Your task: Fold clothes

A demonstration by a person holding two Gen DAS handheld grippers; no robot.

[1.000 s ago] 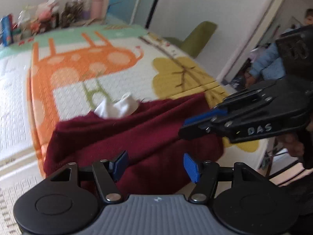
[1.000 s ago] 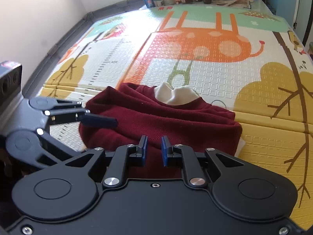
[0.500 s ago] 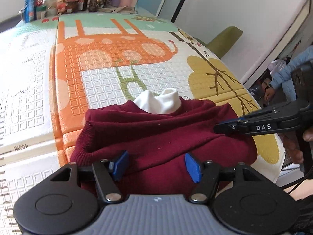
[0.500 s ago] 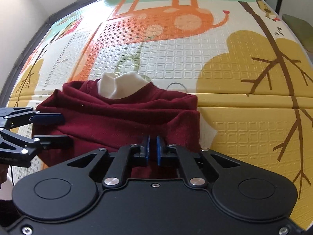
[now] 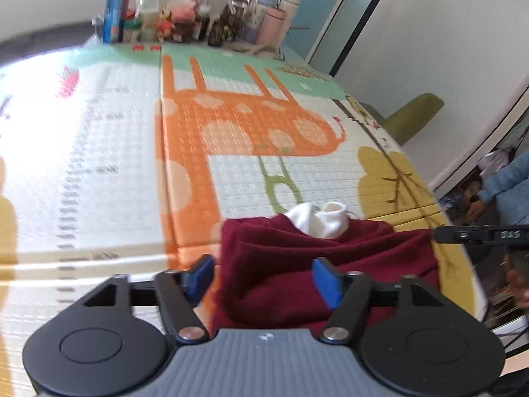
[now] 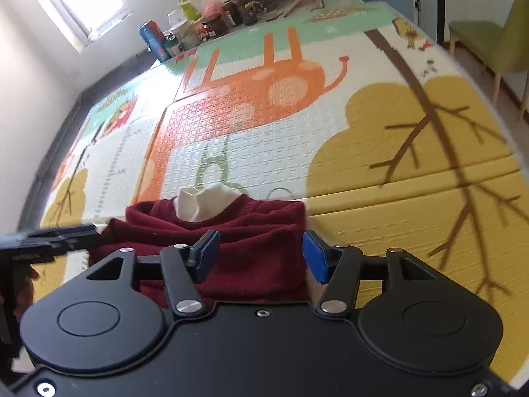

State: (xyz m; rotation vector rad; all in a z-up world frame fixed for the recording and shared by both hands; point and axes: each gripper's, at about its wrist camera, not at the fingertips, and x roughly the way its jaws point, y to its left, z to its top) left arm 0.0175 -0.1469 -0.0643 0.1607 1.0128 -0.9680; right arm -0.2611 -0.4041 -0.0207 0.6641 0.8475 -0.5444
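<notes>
I see both my left gripper (image 5: 264,278) and right gripper (image 6: 261,253) spread wide over the maroon sweater (image 6: 231,241); beyond it lies the giraffe play mat (image 6: 363,125), with bottles (image 6: 211,23) at its far edge.

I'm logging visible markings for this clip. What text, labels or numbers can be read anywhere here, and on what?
"DAS": white letters on the side of the right gripper, seen from the left wrist view.
Ruler marks and numbers printed on the play mat: too blurred to read.
Labels on the blue can and bottles at the far end: too small to read.
Nothing readable on the maroon sweater.
</notes>
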